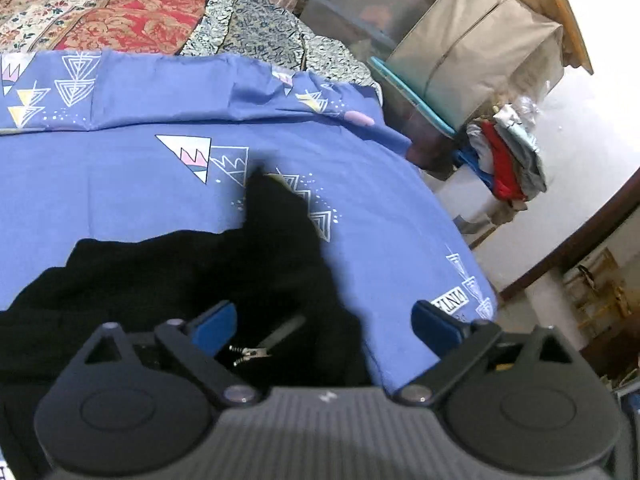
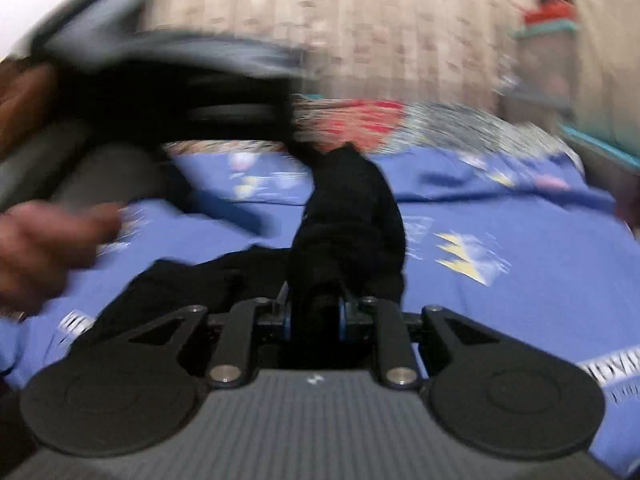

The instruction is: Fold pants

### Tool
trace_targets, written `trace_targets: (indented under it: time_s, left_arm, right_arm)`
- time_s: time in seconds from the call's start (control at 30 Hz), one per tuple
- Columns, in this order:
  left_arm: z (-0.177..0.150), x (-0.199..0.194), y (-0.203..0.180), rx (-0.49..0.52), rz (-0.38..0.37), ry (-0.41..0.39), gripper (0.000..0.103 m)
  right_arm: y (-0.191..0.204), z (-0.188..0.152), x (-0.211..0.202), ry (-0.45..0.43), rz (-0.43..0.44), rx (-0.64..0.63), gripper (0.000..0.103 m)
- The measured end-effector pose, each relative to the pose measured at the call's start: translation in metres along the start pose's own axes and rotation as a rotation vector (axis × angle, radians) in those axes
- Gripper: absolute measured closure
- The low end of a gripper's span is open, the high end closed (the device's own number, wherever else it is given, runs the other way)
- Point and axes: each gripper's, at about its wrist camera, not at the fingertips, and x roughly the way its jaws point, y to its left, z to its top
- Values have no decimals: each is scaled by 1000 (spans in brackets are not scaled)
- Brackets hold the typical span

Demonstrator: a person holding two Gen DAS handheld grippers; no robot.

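The black pants (image 1: 168, 276) lie crumpled on a blue patterned bed sheet (image 1: 120, 184). A pointed flap of them reaches up toward mid-frame, and their zipper (image 1: 256, 350) shows between my left fingers. My left gripper (image 1: 324, 322) hovers over them, open, its blue pads (image 1: 214, 322) wide apart and gripping nothing. In the blurred right wrist view, my right gripper (image 2: 316, 320) is shut on a bunched fold of the black pants (image 2: 348, 216), which rises from the pads. The other gripper (image 2: 168, 76) and a hand (image 2: 44, 248) show at the left there.
A red floral bedspread (image 1: 100, 12) and a grey patterned cloth (image 1: 260, 32) lie beyond the sheet. To the right stand plastic bins (image 1: 408, 76), a beige storage box (image 1: 480, 52) and a pile of clothes (image 1: 508, 160) on the white floor. The bed edge (image 1: 472, 264) drops off at the right.
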Motion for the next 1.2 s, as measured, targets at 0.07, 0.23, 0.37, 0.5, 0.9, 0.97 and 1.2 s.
trace_targets:
  time_s: [0.07, 0.23, 0.37, 0.5, 0.9, 0.97, 1.2]
  left_arm:
    - [-3, -3, 8, -8, 66, -10, 81]
    - [-11, -64, 53, -81, 19, -142, 87]
    - [-45, -114, 93, -123, 88, -245, 86]
    - [-87, -102, 155, -299, 259, -160, 78]
    - [-137, -122, 151, -325, 204, -208, 39]
    - [-133, -111, 140, -245, 268, -182, 39]
    - [-152, -82, 152, -308, 316, -90, 23]
  right_arm:
    - [19, 2, -4, -13, 61, -44, 84]
    - [50, 14, -6, -48, 166, -112, 84]
    - [88, 25, 7, -48, 306, -181, 84]
    - [123, -2, 48, 142, 434, -247, 71]
    - [16, 14, -4, 86, 271, 84, 62]
    - [-1, 1, 5, 149, 199, 128, 69]
    - [-9, -64, 19, 361, 179, 215, 69]
